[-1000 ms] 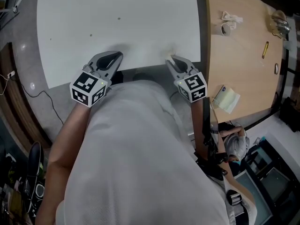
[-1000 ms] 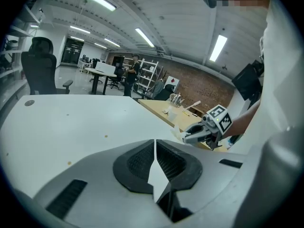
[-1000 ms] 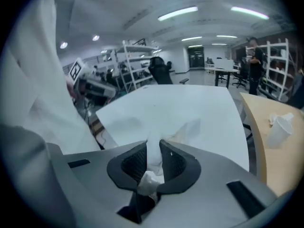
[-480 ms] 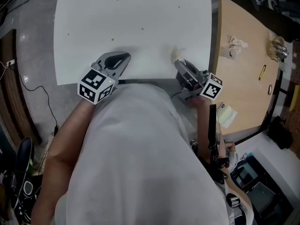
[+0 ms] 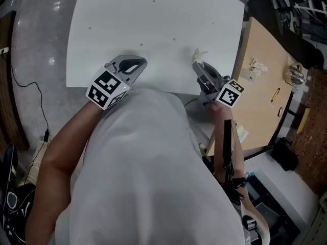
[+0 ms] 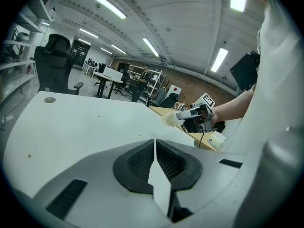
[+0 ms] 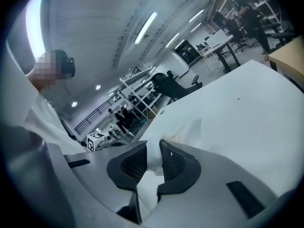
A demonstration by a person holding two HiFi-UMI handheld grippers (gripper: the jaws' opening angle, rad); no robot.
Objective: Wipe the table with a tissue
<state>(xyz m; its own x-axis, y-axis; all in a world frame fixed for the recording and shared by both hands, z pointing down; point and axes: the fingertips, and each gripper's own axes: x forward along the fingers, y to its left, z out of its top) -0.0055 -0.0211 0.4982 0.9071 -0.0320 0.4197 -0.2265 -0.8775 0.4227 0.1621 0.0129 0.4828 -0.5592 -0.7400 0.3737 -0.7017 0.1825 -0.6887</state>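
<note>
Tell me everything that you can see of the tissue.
The tissue is white, thin and crumpled, and looks like soft paper. The right gripper holds it: the jaws press on a bunched part, and a loose flap sticks out past their tips. In the head view it is over the white table, near the front edge. Whether it touches the surface I cannot tell.

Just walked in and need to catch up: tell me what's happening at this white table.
A person stands at the white table with a hand-held gripper in each hand. The right hand-held gripper is shut on a tissue over the table's near right part; whether it touches the surface is unclear. The left hand-held gripper is shut and empty by the near edge.
</note>
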